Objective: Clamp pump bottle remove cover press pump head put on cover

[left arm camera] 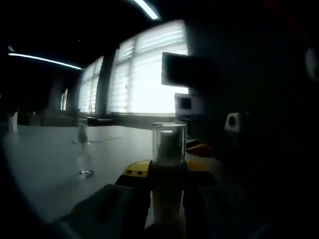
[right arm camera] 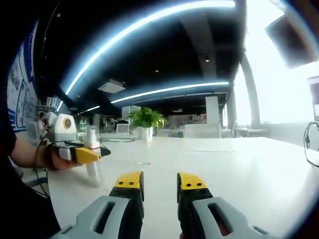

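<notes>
The pump bottle (left arm camera: 166, 199) stands upright between my left gripper's (left arm camera: 167, 175) jaws, which are shut on its pale body. A clear cover (left arm camera: 169, 143) sits over the dark pump head. In the right gripper view the same bottle (right arm camera: 92, 162) stands on the white table (right arm camera: 224, 169) at the left, clamped by the left gripper (right arm camera: 82, 154), which a person's hand (right arm camera: 47, 158) holds. My right gripper (right arm camera: 160, 188) is open near the table's front. Nothing lies between its yellow-tipped fingers (right arm camera: 129, 182), and it is well to the right of the bottle.
A blurry upright object (left arm camera: 84, 149) stands on the table to the left of the bottle. A potted plant (right arm camera: 145, 119) sits far back. Bright windows (left arm camera: 144, 74) and a dark monitor (left arm camera: 174, 69) lie behind. A cable (right arm camera: 311, 144) hangs at the right edge.
</notes>
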Action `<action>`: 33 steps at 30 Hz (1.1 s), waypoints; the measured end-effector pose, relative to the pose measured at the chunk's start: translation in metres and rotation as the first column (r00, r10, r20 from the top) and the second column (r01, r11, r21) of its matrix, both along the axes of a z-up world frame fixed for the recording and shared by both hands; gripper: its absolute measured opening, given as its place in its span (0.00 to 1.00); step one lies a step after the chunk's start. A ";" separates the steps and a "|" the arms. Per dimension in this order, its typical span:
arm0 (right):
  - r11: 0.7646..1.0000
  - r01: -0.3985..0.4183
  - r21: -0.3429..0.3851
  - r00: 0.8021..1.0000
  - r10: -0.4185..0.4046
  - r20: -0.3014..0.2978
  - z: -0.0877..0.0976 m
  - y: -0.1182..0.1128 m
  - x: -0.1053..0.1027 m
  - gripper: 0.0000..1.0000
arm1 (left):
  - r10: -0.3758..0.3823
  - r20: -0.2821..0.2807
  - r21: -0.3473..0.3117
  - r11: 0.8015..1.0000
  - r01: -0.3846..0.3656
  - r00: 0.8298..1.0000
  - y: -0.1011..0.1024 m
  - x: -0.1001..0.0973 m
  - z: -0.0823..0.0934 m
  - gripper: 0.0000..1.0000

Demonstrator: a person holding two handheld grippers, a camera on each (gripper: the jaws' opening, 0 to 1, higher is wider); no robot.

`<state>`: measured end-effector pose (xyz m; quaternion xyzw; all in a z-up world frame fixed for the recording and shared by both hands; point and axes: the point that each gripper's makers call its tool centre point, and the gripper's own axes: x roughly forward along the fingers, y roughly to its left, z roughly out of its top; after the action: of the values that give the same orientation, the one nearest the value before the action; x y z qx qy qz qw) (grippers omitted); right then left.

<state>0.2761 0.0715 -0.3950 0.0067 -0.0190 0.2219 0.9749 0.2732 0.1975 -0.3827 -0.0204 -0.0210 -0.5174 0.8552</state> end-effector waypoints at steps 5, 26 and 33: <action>1.000 0.000 -0.001 1.000 0.000 0.001 0.000 0.000 0.000 0.21 | 0.025 -0.044 -0.055 0.998 -0.028 0.999 0.008 0.001 0.004 0.14; 1.000 -0.005 -0.006 1.000 0.005 -0.003 -0.001 0.001 -0.001 0.21 | 0.044 -0.025 -0.040 0.998 -0.045 0.999 0.012 -0.005 -0.001 0.14; 0.999 -0.032 0.014 0.999 0.032 -0.018 -0.001 0.001 -0.004 0.21 | 0.025 -0.015 -0.043 0.999 -0.026 1.000 0.009 -0.010 -0.001 0.14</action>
<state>0.2721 0.0721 -0.3965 0.0157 -0.0115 0.2375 0.9712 0.2632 0.2062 -0.3837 -0.0426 -0.0263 -0.5057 0.8613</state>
